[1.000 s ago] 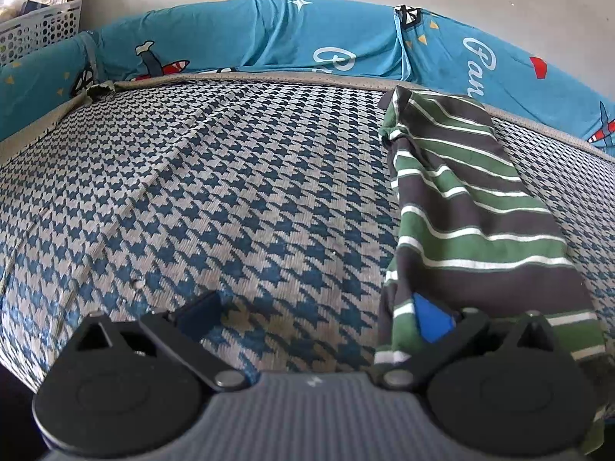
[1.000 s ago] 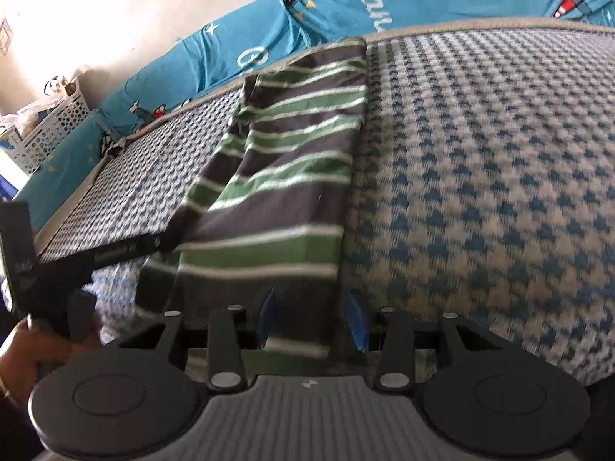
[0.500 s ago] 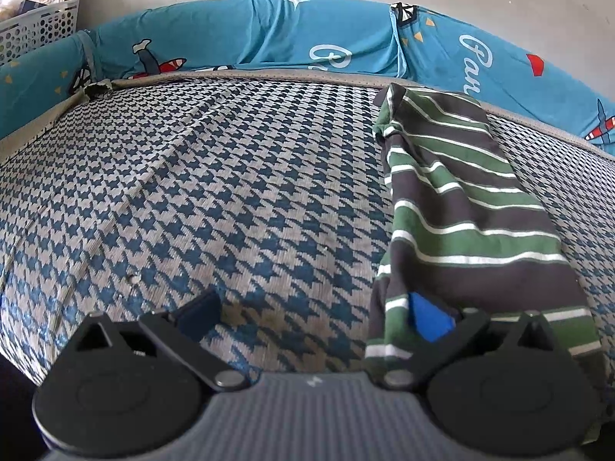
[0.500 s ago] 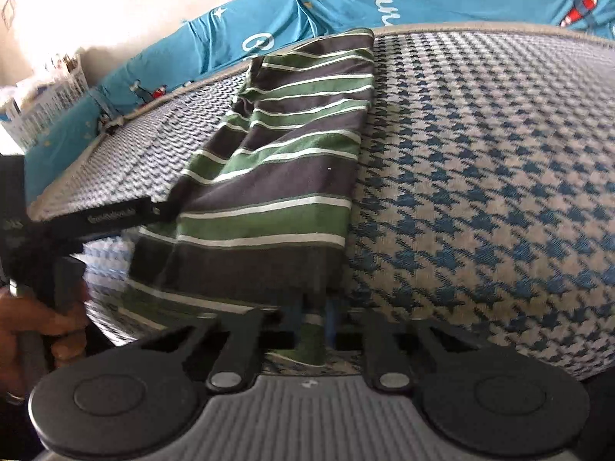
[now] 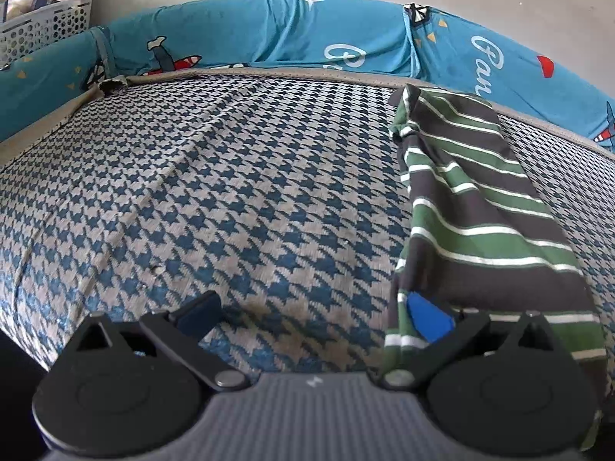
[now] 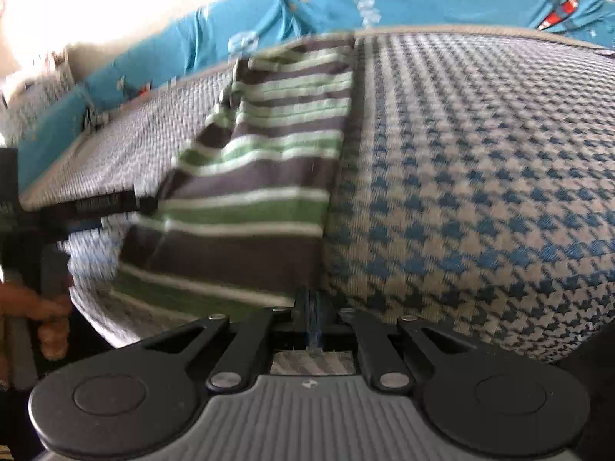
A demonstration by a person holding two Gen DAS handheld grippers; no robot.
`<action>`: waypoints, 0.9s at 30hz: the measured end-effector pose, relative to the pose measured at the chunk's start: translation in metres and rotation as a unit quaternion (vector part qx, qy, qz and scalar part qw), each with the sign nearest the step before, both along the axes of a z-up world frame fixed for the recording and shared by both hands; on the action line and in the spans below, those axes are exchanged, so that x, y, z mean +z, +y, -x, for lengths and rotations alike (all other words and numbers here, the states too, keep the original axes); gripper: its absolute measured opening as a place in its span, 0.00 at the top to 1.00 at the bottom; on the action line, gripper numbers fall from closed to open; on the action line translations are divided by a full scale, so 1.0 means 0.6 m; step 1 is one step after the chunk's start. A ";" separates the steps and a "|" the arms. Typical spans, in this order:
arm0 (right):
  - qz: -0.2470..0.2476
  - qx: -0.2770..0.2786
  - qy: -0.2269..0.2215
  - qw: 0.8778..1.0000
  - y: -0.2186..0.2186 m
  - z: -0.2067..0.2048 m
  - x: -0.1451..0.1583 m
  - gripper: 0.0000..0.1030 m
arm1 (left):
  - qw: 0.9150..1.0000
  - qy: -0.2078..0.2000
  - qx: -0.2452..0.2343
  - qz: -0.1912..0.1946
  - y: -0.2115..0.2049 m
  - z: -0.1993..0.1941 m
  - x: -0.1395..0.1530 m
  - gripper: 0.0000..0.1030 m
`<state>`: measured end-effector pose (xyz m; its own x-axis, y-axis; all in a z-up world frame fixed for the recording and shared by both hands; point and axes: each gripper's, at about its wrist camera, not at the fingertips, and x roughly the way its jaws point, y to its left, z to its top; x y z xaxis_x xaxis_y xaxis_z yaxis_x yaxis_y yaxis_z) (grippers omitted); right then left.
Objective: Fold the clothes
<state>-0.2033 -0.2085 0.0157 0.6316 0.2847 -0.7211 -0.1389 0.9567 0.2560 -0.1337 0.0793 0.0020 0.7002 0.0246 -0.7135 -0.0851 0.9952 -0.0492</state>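
1. Right wrist view: right gripper [image 6: 312, 317] jaws just closed, pinched on near hem of striped shirt [image 6: 265, 176]
2. Left gripper [image 5: 313, 313] jaws spread wide, one pad under shirt's near corner
3. Shirt lying lengthwise on houndstooth bed [image 5: 238, 199]

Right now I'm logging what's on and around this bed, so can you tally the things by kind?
Striped green, grey and white garments: 1
Blue-and-beige houndstooth bed covers: 1
Turquoise printed bumper cushions: 1 run around the edge
White perforated plastic baskets: 1
Handheld grippers: 2, left gripper and right gripper
Total: 6
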 end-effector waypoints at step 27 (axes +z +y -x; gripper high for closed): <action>-0.037 0.185 -0.087 0.978 0.162 -0.018 -0.004 0.73 | 0.999 -0.013 0.041 0.028 0.040 0.006 0.009 0.00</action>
<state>-0.1928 -0.1113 0.0130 0.5865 0.5645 -0.5808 -0.5193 0.8124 0.2652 -0.1375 0.1031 0.0077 0.7154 0.0427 -0.6974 -0.1639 0.9805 -0.1081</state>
